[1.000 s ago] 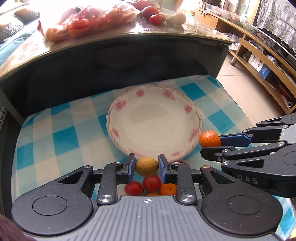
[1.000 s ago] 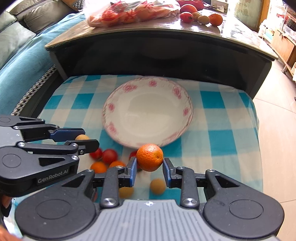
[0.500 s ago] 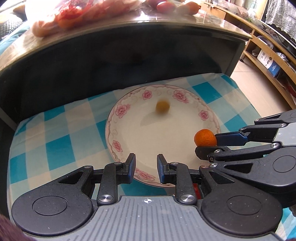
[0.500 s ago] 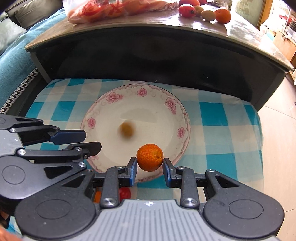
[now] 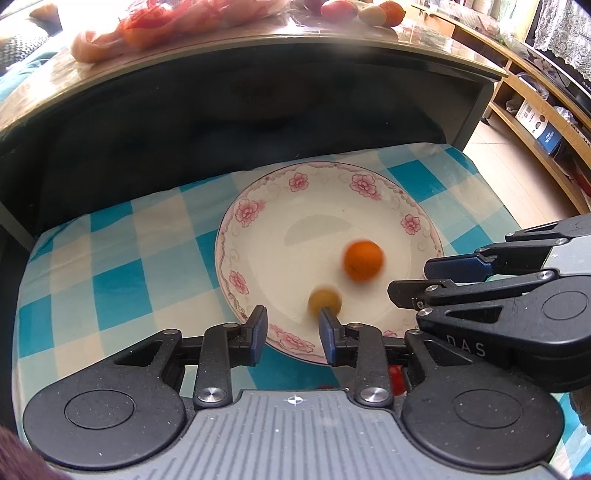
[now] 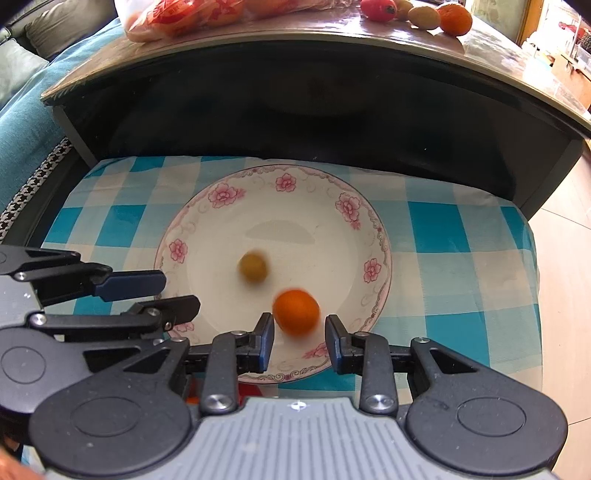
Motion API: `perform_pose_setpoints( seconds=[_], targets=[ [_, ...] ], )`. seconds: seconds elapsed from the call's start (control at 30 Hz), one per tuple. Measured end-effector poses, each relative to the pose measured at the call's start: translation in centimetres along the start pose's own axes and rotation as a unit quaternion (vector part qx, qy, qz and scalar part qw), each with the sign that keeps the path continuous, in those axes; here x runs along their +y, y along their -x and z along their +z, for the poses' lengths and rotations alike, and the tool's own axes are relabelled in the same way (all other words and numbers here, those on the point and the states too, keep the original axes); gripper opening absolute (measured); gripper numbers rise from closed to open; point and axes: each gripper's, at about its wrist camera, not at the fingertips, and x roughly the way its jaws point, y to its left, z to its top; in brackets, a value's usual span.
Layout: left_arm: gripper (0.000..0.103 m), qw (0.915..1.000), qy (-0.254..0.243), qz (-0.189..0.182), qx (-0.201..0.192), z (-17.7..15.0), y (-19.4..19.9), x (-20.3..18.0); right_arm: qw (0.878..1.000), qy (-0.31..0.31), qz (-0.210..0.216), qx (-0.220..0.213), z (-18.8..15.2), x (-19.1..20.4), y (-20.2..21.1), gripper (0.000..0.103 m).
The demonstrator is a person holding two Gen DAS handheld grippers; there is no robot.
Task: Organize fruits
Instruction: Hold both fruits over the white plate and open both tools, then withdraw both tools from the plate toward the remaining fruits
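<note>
A white plate with pink flowers (image 5: 255, 236) (image 6: 207, 229) lies on the blue checked cloth. A blurred orange (image 5: 363, 260) (image 6: 296, 312) and a small blurred yellow-green fruit (image 5: 324, 300) (image 6: 253, 266) are on the plate. My left gripper (image 5: 292, 329) is open and empty over the plate's near rim; it shows at the left in the right wrist view (image 6: 177, 293). My right gripper (image 6: 300, 341) is open, with the orange just beyond its fingertips; it shows at the right in the left wrist view (image 5: 413, 282).
A dark low table (image 5: 258, 96) rises behind the cloth, with a bag of red fruit (image 6: 192, 14) and loose fruits (image 6: 424, 14) on top. Red fruit (image 5: 396, 376) shows under the left gripper. A wooden shelf (image 5: 546, 122) stands at the right, a teal sofa (image 6: 22, 110) at the left.
My right gripper has opened and let go of the orange, which now moves on the plate. The yellow-green fruit, released earlier by my left gripper, has rolled toward the near rim.
</note>
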Motion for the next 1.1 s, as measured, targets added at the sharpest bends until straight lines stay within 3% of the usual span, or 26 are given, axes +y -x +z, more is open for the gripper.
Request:
perform_pose_setpoints(
  seconds=[0.5, 1.1],
  targets=[
    [0.045, 0.9999, -0.01, 0.005, -0.005, -1.1, 1.7, -1.0, 1.0, 0.003, -0.003, -0.008, -1.0, 0.3, 2.0, 0.033],
    [0.05, 0.9999, -0.016, -0.005, 0.005, -4.4, 4.0, -2.4, 1.0, -0.001, -0.002, -0.002, -4.8, 1.2, 4.5, 0.033]
  ],
)
